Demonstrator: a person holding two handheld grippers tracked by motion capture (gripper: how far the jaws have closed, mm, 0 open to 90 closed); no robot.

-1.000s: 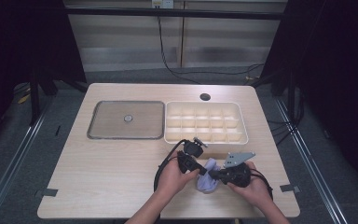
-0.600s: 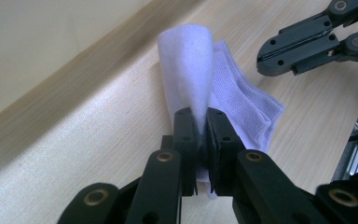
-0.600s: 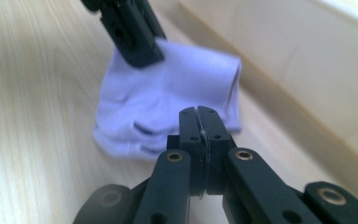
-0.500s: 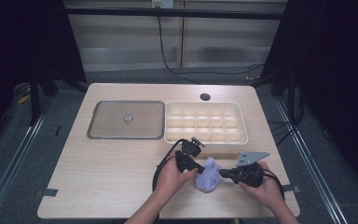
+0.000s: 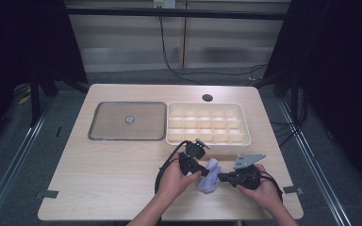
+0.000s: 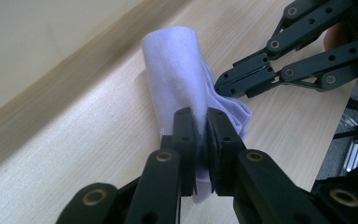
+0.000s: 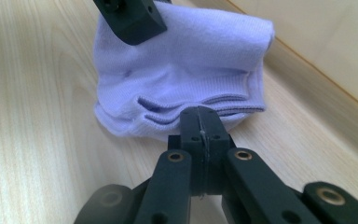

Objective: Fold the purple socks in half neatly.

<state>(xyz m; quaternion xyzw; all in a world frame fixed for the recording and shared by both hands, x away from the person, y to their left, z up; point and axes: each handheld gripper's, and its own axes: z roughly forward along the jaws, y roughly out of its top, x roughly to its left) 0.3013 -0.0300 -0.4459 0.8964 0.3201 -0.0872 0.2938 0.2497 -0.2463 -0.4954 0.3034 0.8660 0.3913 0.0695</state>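
Work in hand: we hold a pale lilac sock point(image 5: 209, 175) between our two grippers, low and right of centre in the high view, just above the worktop point(image 5: 103, 179).

Left gripper point(image 6: 201, 133): clamped on the sock; in the left gripper view the cloth stands pinched between the two black jaws and rises away from them as a rolled fold.

Right gripper point(image 7: 200, 122): jaws pressed together on the sock's ribbed cuff edge, which runs across the middle of the right gripper view.

Key relation: in the high view the sock lies between the grippers, the left gripper point(image 5: 194, 162) at its upper left and the right gripper point(image 5: 221, 177) at its right; both touch it, so neither hand is nearer.

Long axis: we judge it runs roughly from one gripper to the other, folded over.

Nearby: the divided tray point(image 5: 245, 123) sits just above the hands; the flat lid point(image 5: 126, 136) lies to its left.

Next move, as we judge it: folding or carrying towards the tray.
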